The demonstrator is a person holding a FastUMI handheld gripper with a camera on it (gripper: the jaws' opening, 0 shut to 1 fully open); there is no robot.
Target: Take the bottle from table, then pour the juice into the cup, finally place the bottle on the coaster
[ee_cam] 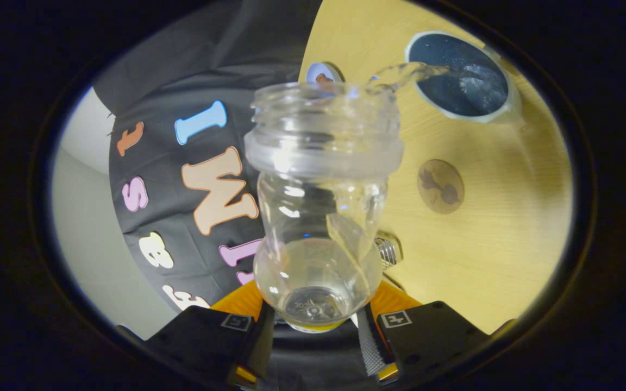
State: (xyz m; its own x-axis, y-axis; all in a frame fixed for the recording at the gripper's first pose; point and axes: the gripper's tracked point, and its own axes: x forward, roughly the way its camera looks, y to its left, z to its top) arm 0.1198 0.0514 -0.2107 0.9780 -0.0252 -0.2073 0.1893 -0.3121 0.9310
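My gripper (315, 312) is shut on the base of a clear plastic bottle (321, 217), both fingers pressing its sides. The whole view is rolled sideways, with the bottle tipped over toward the cup. A thin stream of clear liquid (400, 76) leaves the bottle's open mouth and falls into the dark-lined cup with a pale rim (459, 76), which stands on the wooden table (498, 228) just beyond the mouth. A little liquid remains in the bottle's belly. A round wooden coaster with a dark motif (440, 185) lies on the table beside the cup.
A small round white thing with an orange mark (321, 73) sits behind the bottle's mouth at the table's edge. A metal threaded part (388, 250) lies on the table close to the bottle's base. The booth's black cloth wall hangs on the other side.
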